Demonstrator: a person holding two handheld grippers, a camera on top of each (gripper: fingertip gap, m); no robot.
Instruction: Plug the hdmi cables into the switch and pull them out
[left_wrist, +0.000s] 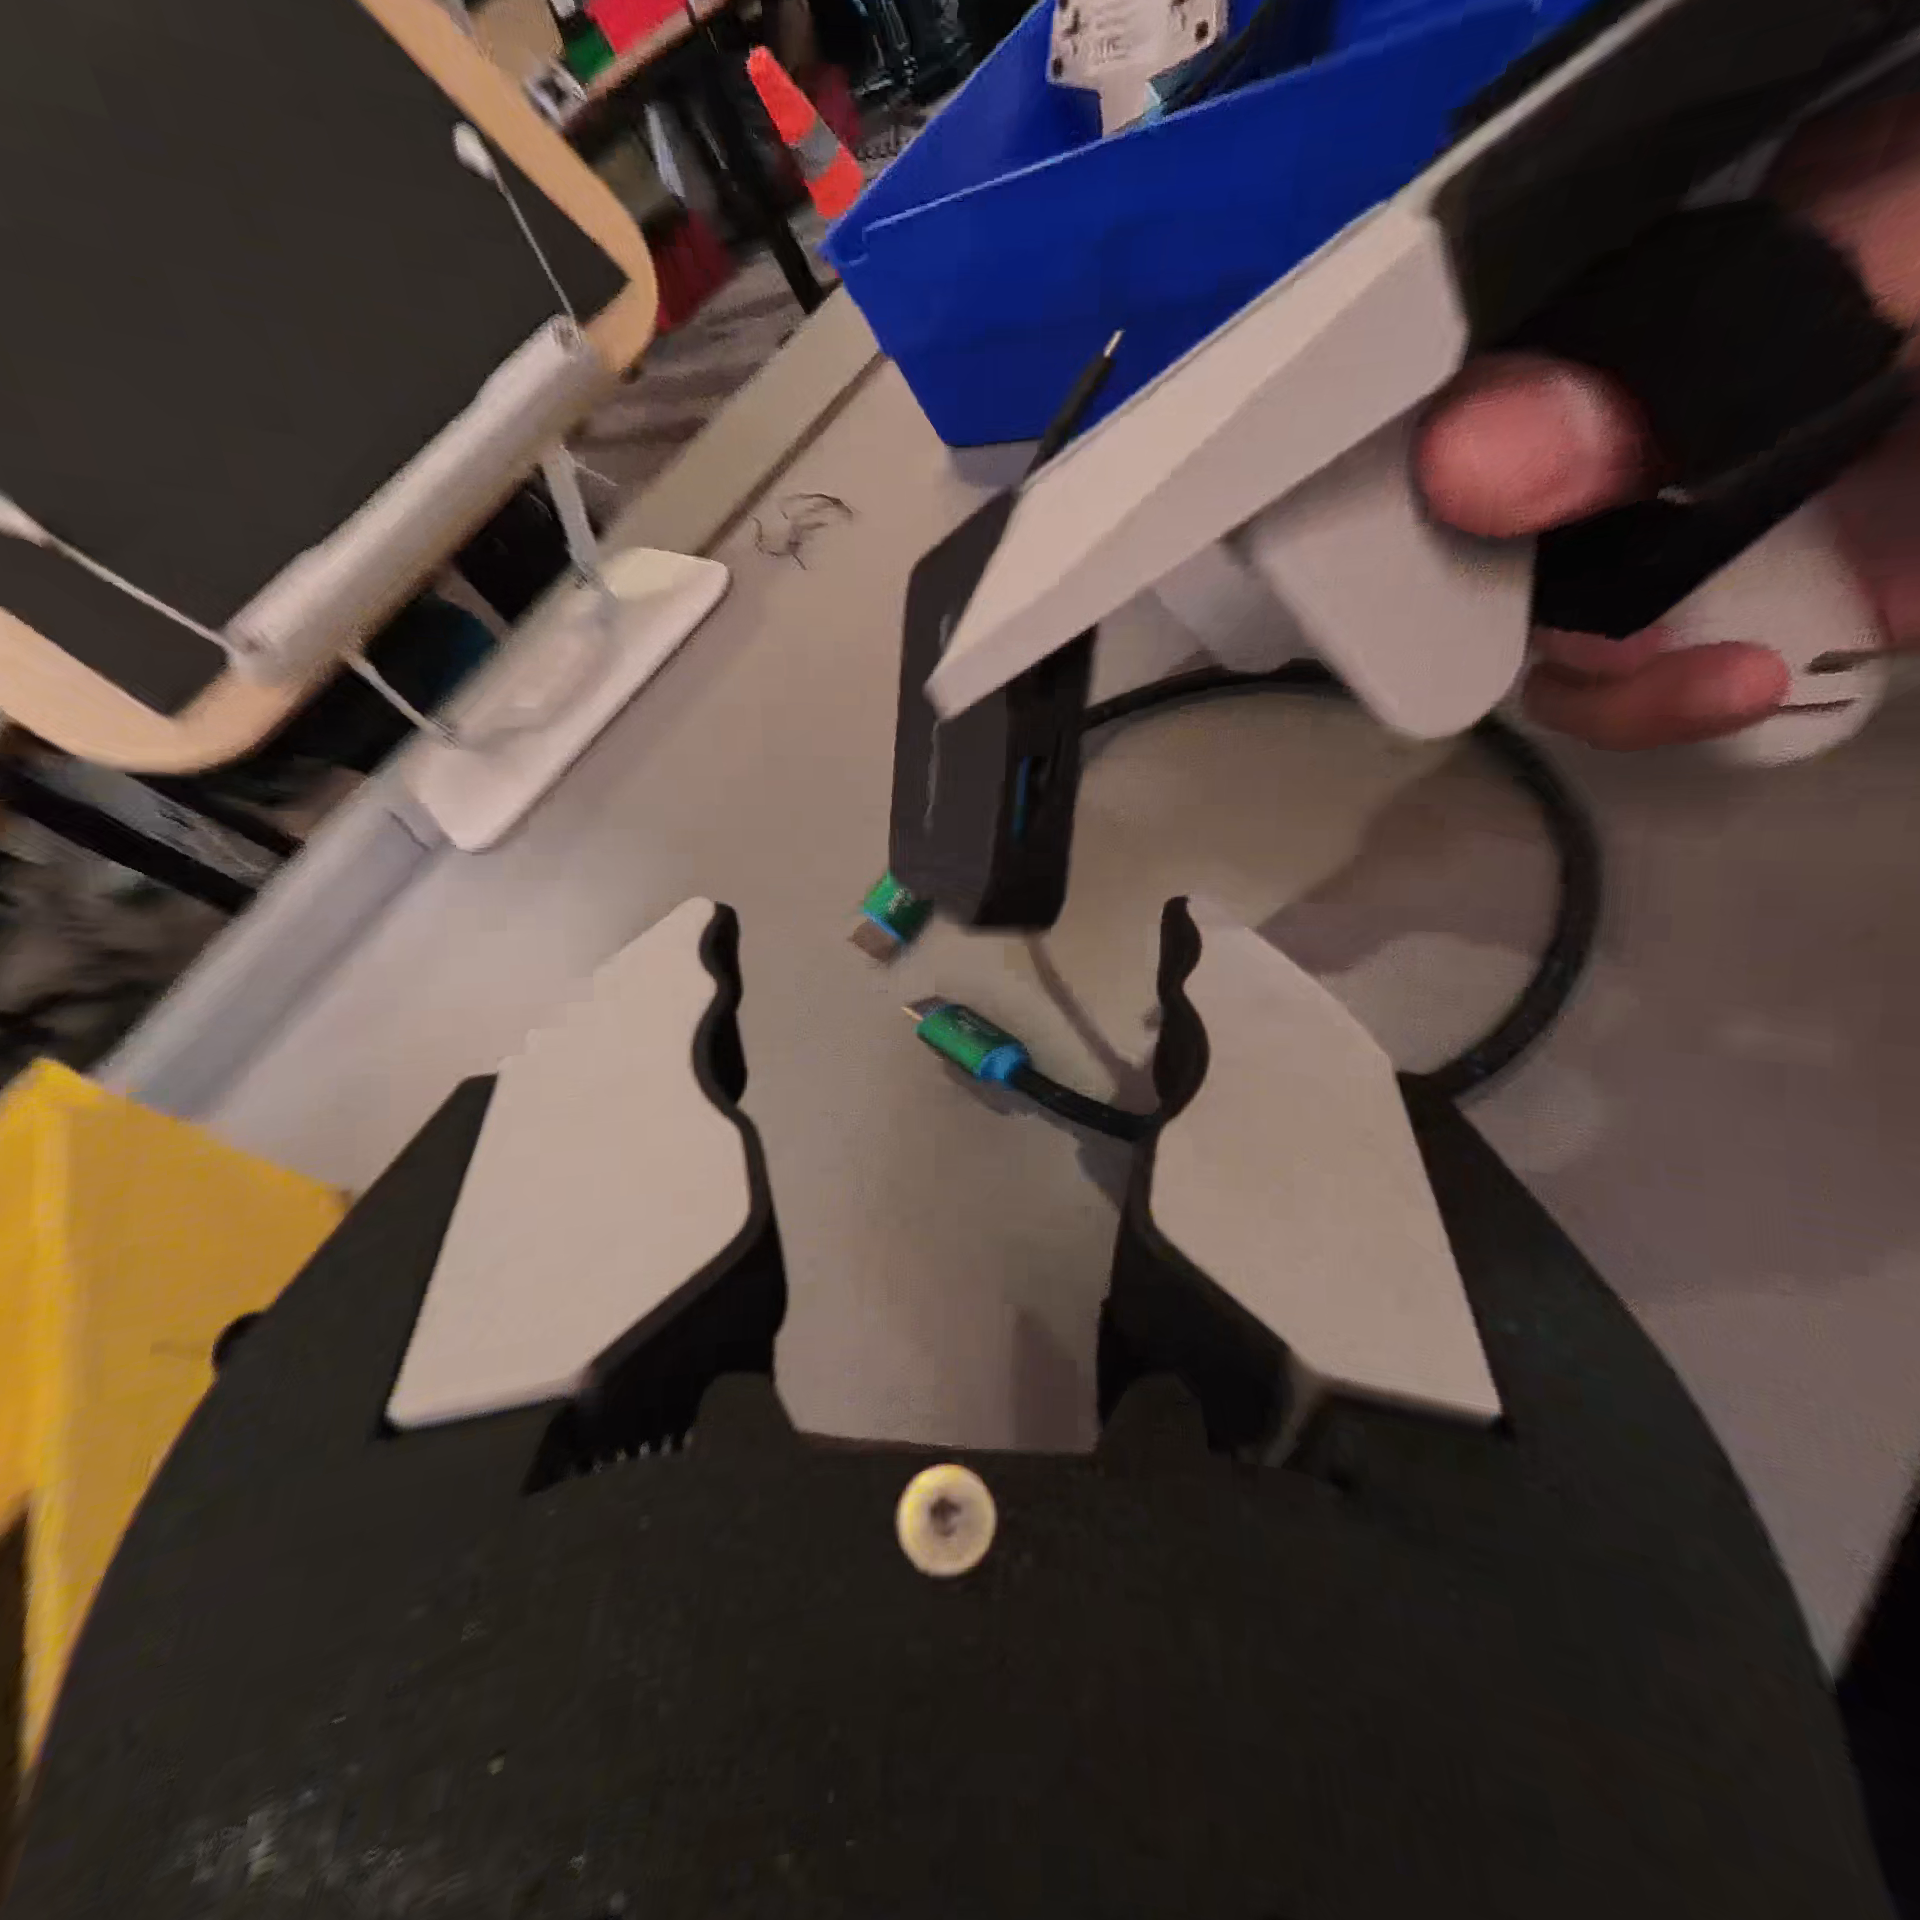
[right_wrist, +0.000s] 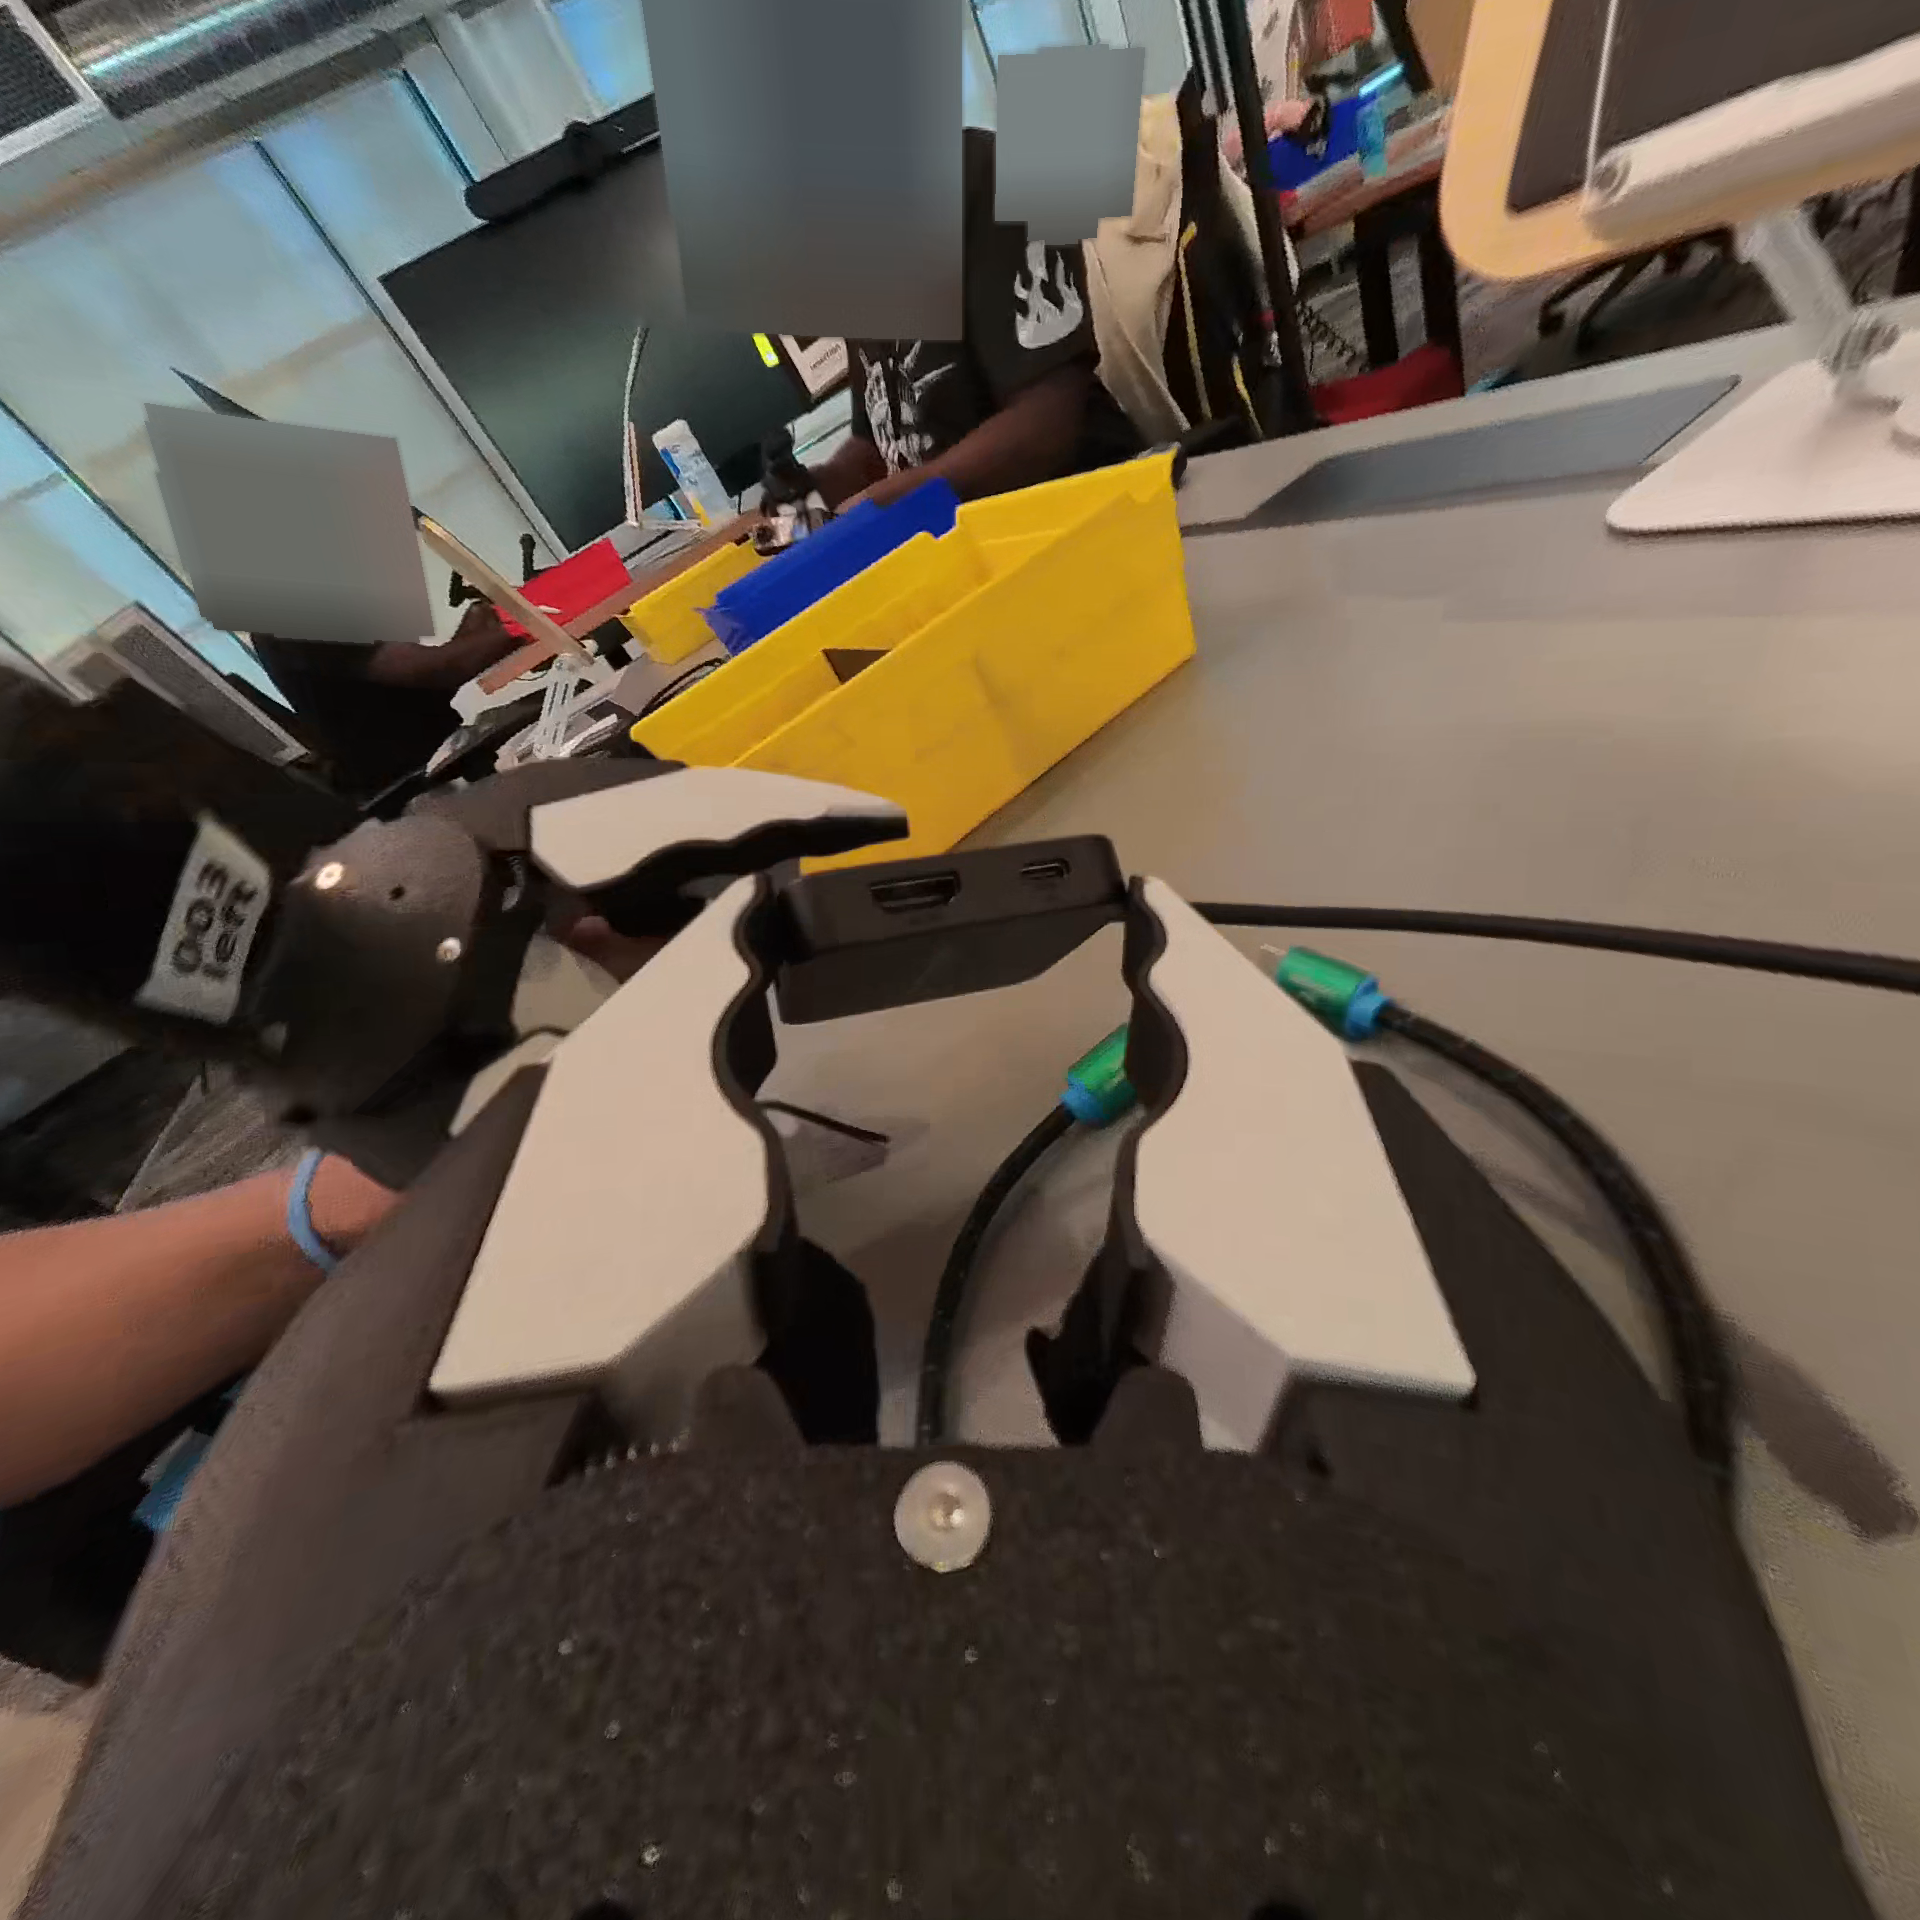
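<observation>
My right gripper (right_wrist: 943, 914) is shut on a small black switch (right_wrist: 935, 935) and holds it tilted above the grey table (right_wrist: 1455, 727), with its ports facing away. The switch also shows in the left wrist view (left_wrist: 987, 790), under the right gripper's fingers (left_wrist: 1195, 468). Two green-and-blue HDMI plugs lie unplugged on the table, one (left_wrist: 894, 914) by the switch's lower end, the other (left_wrist: 966, 1039) nearer me. They also show in the right wrist view (right_wrist: 1096, 1075) (right_wrist: 1320, 987), on a looping black cable (right_wrist: 1621, 1195). My left gripper (left_wrist: 951, 935) is open and empty, just short of the plugs.
A blue bin (left_wrist: 1091, 260) stands behind the switch and a yellow bin (right_wrist: 987, 665) at the table's left. A monitor on a white stand (right_wrist: 1787, 457) is at the far edge. People sit at desks beyond. My left gripper (right_wrist: 790, 847) is close beside the switch. The grippers' ends are close to 4 centimeters from one another.
</observation>
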